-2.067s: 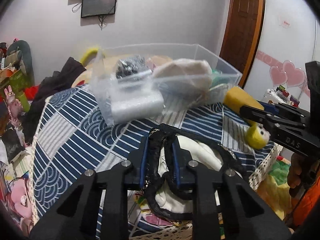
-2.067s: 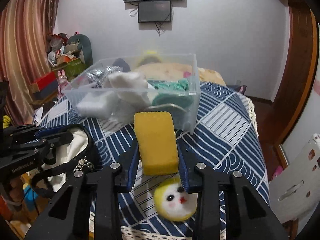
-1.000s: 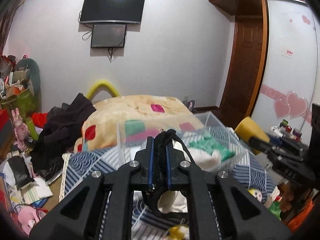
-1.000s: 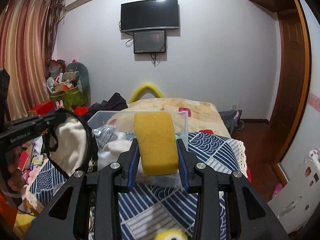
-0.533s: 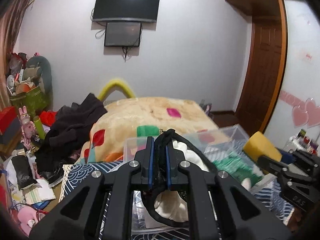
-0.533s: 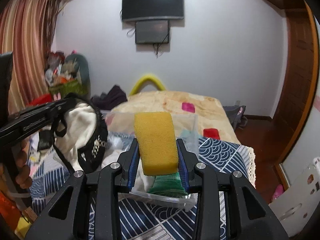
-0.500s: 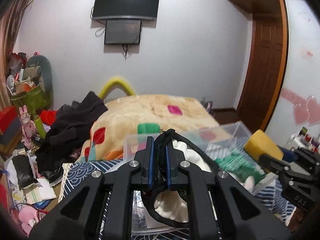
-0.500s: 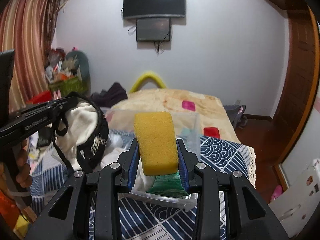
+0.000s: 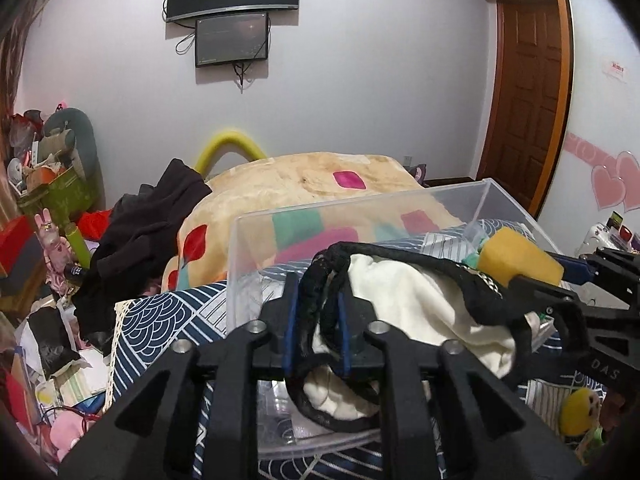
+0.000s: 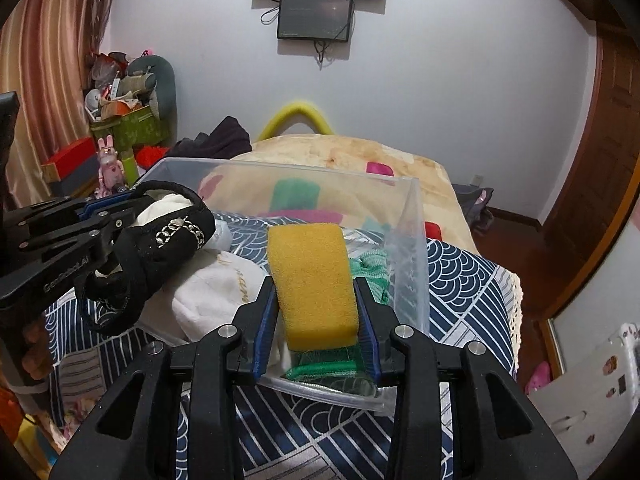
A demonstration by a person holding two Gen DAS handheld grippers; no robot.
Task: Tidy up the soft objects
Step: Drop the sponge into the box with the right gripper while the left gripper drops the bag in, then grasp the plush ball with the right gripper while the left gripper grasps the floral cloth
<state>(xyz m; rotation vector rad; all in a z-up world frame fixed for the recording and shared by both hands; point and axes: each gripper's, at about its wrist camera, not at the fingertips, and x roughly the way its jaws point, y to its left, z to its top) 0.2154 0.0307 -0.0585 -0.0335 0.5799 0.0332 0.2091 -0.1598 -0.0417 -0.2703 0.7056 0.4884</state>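
The right tool [image 10: 316,322] grips a yellow sponge [image 10: 312,280] above the clear plastic bin [image 10: 404,240]; the left tool [image 9: 316,320] clamps the black trim of a cream-lined pouch [image 9: 416,304], also over the bin. This looks like the drop-off step: next, lower each item inside and release.

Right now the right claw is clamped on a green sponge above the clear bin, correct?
Not quite: the sponge in the right claw is yellow, not green, as the right wrist view shows. It is indeed clamped above the clear bin.
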